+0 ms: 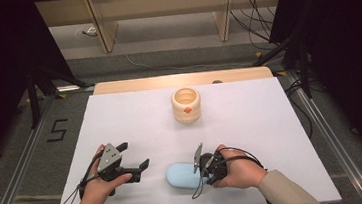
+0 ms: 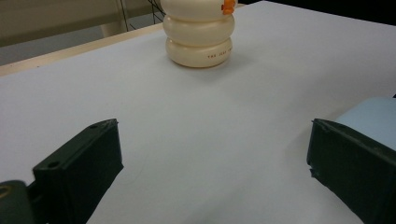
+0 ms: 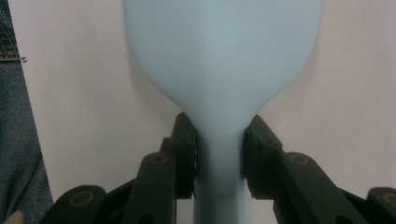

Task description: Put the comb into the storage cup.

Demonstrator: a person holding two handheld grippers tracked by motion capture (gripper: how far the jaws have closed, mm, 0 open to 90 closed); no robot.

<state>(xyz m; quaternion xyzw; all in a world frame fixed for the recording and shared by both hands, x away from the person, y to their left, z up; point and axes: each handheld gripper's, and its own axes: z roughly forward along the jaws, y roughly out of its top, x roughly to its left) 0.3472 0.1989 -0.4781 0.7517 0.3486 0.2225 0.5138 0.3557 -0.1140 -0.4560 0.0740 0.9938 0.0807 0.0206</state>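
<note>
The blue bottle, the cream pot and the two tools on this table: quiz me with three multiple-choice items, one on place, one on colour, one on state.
1. Where does the cream pot stand?
A. At the far middle of the table
B. Beside the left tool
C. On top of the blue bottle

2. What colour is the small mark on the pot?
A. Green
B. Orange
C. Black

3. How does the right tool stand?
A. Wide open over bare table
B. Shut on the pot's rim
C. Shut on the blue bottle at its narrow neck

Answers:
1 A, the high view shows the pot far from both hands.
2 B, an orange spot sits on its side.
3 C, the right gripper view shows both pads pressing the neck; the left tool is open, holding nothing.
</note>
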